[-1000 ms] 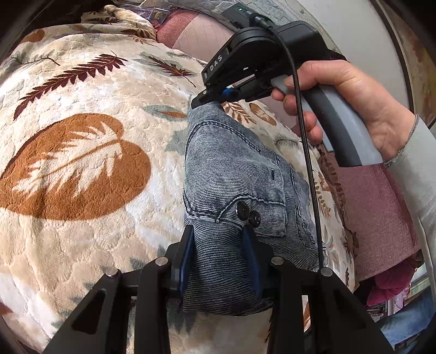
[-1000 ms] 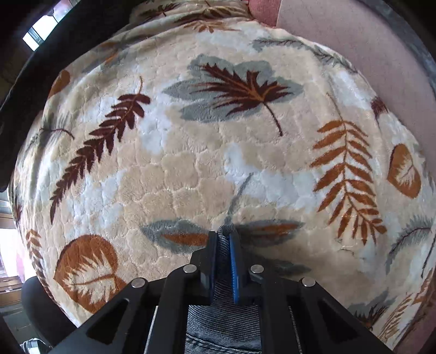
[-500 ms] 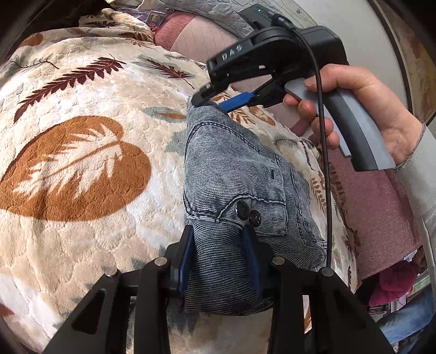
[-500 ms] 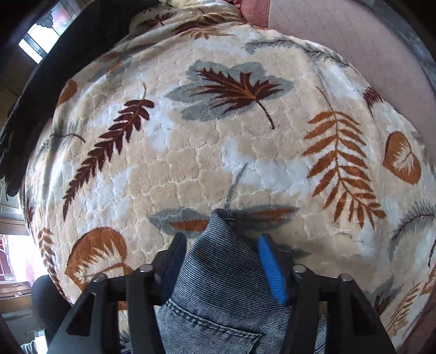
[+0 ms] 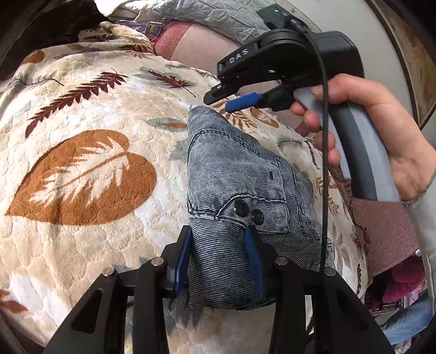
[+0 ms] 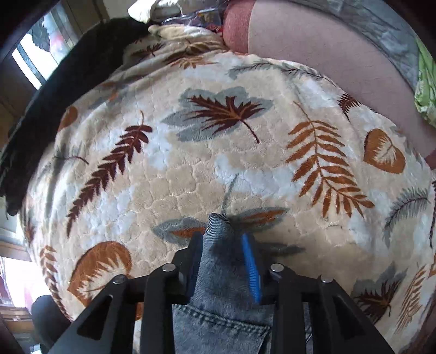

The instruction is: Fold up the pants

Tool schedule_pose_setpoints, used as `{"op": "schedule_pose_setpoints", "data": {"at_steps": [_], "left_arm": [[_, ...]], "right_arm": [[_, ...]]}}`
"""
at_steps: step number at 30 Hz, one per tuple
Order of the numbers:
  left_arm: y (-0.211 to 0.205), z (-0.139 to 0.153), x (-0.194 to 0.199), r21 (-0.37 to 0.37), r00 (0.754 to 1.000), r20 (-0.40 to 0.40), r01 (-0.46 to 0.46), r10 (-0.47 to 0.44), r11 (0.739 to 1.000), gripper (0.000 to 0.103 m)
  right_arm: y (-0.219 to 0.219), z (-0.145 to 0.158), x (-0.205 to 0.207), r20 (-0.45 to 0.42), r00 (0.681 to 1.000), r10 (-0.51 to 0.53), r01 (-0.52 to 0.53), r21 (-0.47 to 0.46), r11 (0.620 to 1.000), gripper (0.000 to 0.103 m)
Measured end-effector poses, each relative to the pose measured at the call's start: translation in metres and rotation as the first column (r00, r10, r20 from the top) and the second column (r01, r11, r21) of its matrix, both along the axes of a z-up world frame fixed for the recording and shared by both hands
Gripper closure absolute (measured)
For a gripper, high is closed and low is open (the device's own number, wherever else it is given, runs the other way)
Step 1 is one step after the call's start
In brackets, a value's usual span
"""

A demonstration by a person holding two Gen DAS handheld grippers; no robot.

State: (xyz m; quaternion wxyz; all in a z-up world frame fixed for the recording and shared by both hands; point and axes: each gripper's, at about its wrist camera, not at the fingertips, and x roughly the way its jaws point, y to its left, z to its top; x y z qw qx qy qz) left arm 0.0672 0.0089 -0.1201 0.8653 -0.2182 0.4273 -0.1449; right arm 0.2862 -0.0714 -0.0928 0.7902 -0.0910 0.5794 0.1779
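folded grey denim pants (image 5: pixel 239 185) lying on a leafy plush blanket (image 5: pixel 81 168), left gripper (image 5: pixel 218 258) clamped on the near end, right gripper (image 5: pixel 231 99) jaws spread wide, hovering just above the far corner, gripping nothing

Background: bed surface, bedding and window

A cream plush blanket (image 6: pixel 190 168) with brown, rust and grey leaf prints covers the surface in both views. Beyond its far edge lies a pink sheet (image 6: pixel 313 54), with a grey quilted cover (image 5: pixel 218 19) behind it. A black fabric (image 6: pixel 54 89) lies along the blanket's left edge. A window (image 6: pixel 35 54) at upper left admits bright daylight. A pale wall (image 5: pixel 381 40) stands at upper right, and a green cloth (image 6: pixel 425 89) shows at the right margin
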Motion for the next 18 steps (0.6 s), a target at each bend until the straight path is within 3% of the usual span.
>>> {"op": "schedule_pose_setpoints", "data": {"at_steps": [3,6,7,8,10,11,15,18], "left_arm": [[0.003,0.016,-0.006,0.042,0.999,0.032,-0.032,0.031,0.999,0.059],[0.005,0.023,-0.01,0.065,0.997,0.045,-0.058,0.056,0.996,0.046],[0.004,0.023,-0.009,0.081,0.997,0.04,-0.065,0.062,0.995,0.042],[0.001,0.02,-0.007,0.096,0.998,0.027,-0.058,0.056,0.994,0.041],[-0.005,0.011,-0.003,0.134,0.999,-0.02,-0.031,0.034,0.99,0.041],[-0.007,0.006,-0.001,0.145,0.999,-0.043,-0.022,0.029,0.989,0.041],[-0.008,0.009,-0.006,0.161,0.999,-0.029,-0.039,0.044,0.986,0.041],[-0.009,0.012,-0.009,0.168,0.999,-0.025,-0.035,0.04,0.985,0.041]], "right_arm": [[-0.021,0.017,-0.025,0.023,0.999,-0.028,0.027,0.029,0.999,0.062],[-0.046,0.012,-0.045,0.071,0.994,-0.077,0.078,-0.011,0.997,0.062],[-0.054,0.004,-0.05,0.08,0.993,-0.091,0.095,-0.044,0.995,0.056],[-0.061,-0.012,-0.052,0.06,0.993,-0.098,0.103,-0.082,0.991,0.04],[-0.071,-0.046,-0.056,0.007,0.998,-0.069,0.07,-0.161,0.985,0.032],[-0.075,-0.048,-0.059,0.033,0.998,-0.059,0.063,-0.14,0.988,0.032],[-0.093,-0.018,-0.072,0.09,0.985,-0.145,0.148,-0.033,0.988,0.031],[-0.109,0.003,-0.104,0.159,0.974,-0.16,0.164,-0.015,0.986,0.031]]}}
